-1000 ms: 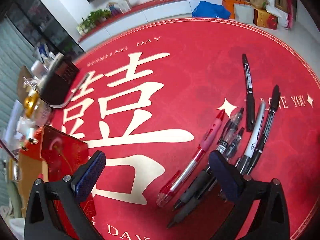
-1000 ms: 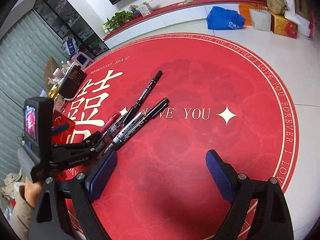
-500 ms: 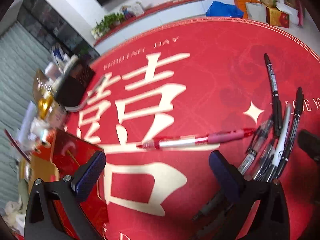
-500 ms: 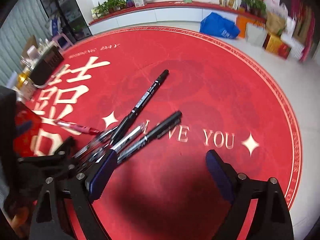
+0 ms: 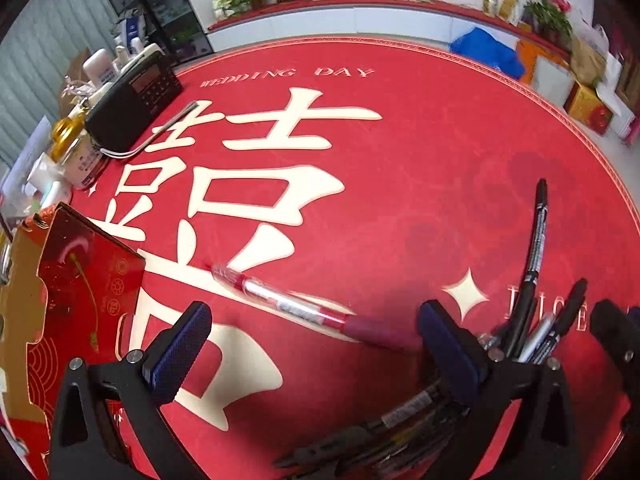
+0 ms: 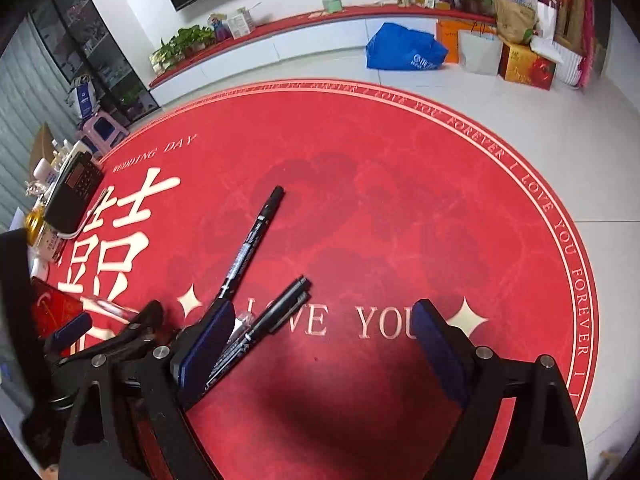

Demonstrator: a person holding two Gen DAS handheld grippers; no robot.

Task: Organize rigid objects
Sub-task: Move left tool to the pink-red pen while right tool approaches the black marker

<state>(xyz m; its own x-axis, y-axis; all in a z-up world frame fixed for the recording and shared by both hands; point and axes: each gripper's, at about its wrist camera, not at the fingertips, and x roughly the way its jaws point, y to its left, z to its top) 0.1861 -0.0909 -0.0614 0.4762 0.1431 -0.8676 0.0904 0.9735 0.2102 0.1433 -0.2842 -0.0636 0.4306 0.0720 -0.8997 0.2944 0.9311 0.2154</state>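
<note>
Since earlier the red pen [image 5: 304,308] has swung clear of the pile; your hand-held grippers gape empty, nothing sorted yet.

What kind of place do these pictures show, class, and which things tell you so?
Probably a room dressed for a wedding: a round red mat printed "WEDDING DAY" lies on a tiled floor, with gift bags and potted plants along a low ledge.
</note>
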